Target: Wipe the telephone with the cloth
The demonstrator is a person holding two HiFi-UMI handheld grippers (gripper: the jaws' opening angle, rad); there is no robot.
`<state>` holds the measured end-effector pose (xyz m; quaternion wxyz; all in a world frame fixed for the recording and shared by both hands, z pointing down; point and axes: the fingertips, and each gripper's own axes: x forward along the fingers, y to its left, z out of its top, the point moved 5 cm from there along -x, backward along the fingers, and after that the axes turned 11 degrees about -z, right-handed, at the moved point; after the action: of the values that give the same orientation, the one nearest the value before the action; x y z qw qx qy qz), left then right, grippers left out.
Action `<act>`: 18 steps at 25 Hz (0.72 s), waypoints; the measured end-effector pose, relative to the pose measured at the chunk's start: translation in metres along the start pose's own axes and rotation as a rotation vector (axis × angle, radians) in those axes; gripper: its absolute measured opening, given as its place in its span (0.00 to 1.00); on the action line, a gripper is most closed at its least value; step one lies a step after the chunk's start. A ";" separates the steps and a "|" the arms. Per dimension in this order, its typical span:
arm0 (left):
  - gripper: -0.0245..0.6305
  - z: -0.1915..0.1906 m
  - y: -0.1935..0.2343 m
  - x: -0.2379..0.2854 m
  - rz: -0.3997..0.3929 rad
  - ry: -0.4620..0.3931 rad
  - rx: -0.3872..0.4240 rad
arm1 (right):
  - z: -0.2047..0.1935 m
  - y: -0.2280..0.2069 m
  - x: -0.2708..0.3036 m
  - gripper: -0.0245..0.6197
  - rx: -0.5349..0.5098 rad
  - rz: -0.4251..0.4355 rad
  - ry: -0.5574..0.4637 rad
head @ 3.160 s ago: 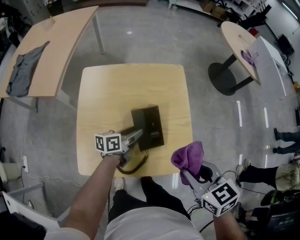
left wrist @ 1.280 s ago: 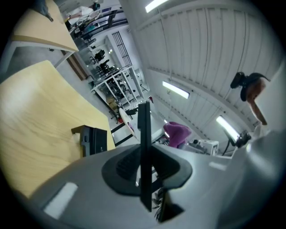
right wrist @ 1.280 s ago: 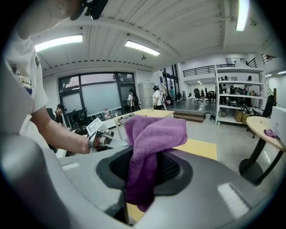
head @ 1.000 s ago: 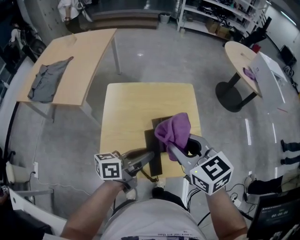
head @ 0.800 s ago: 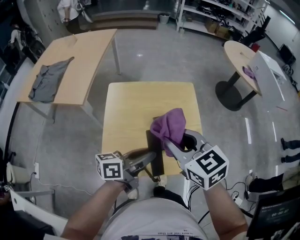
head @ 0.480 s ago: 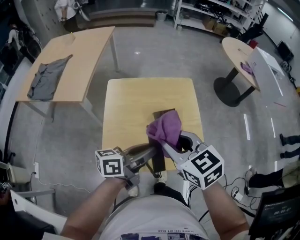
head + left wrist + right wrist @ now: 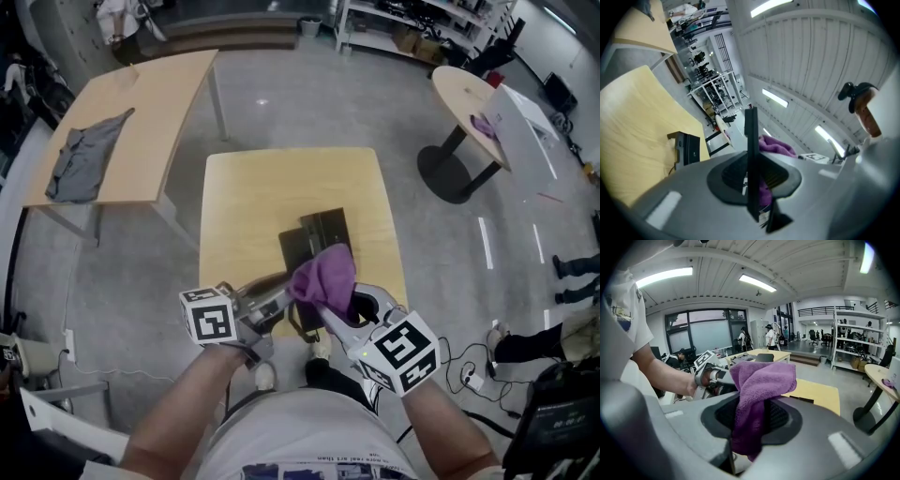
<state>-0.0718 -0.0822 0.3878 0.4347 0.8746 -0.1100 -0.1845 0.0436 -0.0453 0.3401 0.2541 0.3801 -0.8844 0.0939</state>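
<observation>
Workshop floor with one square wooden table (image 7: 281,183); the telephone base (image 7: 314,246) lies on it. The left claw (image 7: 277,294) pinches the handset (image 7: 751,154), held off the table on the base's near side. The right claw (image 7: 328,305) is clamped on the purple cloth (image 7: 323,275), which hangs over the base's near edge, at or just beside the handset. Judgement: wiping is at its start and the base is not yet wiped.
</observation>
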 end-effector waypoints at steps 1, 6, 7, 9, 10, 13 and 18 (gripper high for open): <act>0.17 0.001 0.000 0.000 -0.004 -0.004 0.000 | -0.003 0.002 -0.002 0.21 0.003 -0.001 0.007; 0.17 0.010 -0.003 -0.004 -0.019 -0.032 0.003 | -0.021 0.013 -0.011 0.21 0.014 -0.002 0.046; 0.17 0.012 -0.004 -0.005 -0.022 -0.037 0.004 | -0.025 0.015 -0.012 0.21 0.016 -0.002 0.054; 0.17 0.015 -0.004 -0.005 -0.028 -0.043 0.009 | -0.030 0.017 -0.015 0.21 0.018 -0.002 0.066; 0.17 0.016 -0.005 -0.005 -0.031 -0.045 0.010 | -0.031 0.017 -0.017 0.21 0.017 -0.003 0.069; 0.17 0.015 -0.006 -0.006 -0.040 -0.045 0.009 | -0.023 0.018 -0.026 0.21 0.008 -0.016 0.048; 0.17 0.006 -0.007 -0.003 -0.051 -0.028 0.007 | 0.023 0.008 -0.034 0.21 -0.038 -0.053 -0.048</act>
<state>-0.0772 -0.0811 0.3791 0.4252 0.8760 -0.0942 -0.2074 0.0490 -0.0266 0.3035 0.2424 0.4007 -0.8814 0.0610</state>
